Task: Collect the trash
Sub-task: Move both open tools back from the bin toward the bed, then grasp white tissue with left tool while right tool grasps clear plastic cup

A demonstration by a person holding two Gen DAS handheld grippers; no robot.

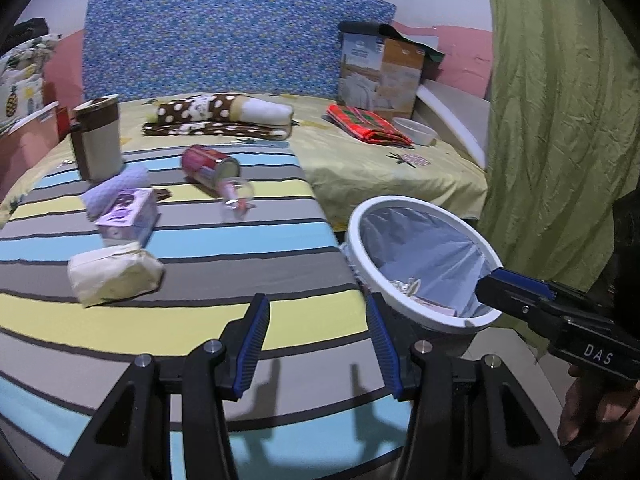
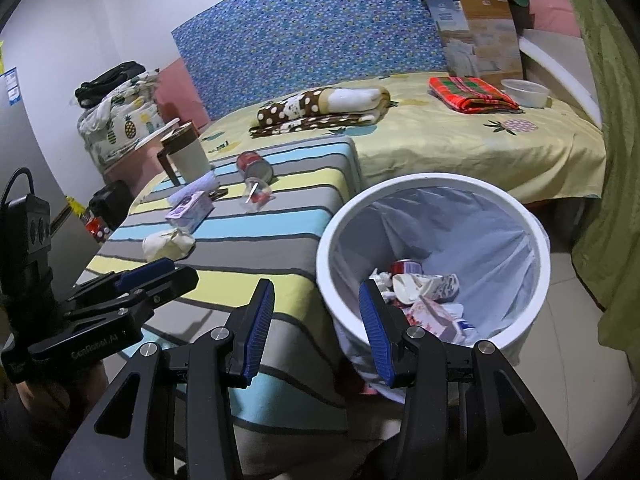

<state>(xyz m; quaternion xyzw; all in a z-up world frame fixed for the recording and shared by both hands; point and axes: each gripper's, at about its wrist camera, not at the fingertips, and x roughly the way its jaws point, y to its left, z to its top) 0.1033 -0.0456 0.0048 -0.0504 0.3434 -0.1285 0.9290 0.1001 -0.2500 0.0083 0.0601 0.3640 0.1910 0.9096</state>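
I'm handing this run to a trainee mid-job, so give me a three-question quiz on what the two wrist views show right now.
1. True or false: the white round bin with the pale liner already holds trash.
2. Which lies nearest the left gripper on the striped cloth?
A. red can lying on its side
B. cream crumpled paper packet
C. purple printed carton
3. Fill in: both the left gripper and the right gripper are ____, nothing between the pads.

Key: 1 true; 2 B; 3 open
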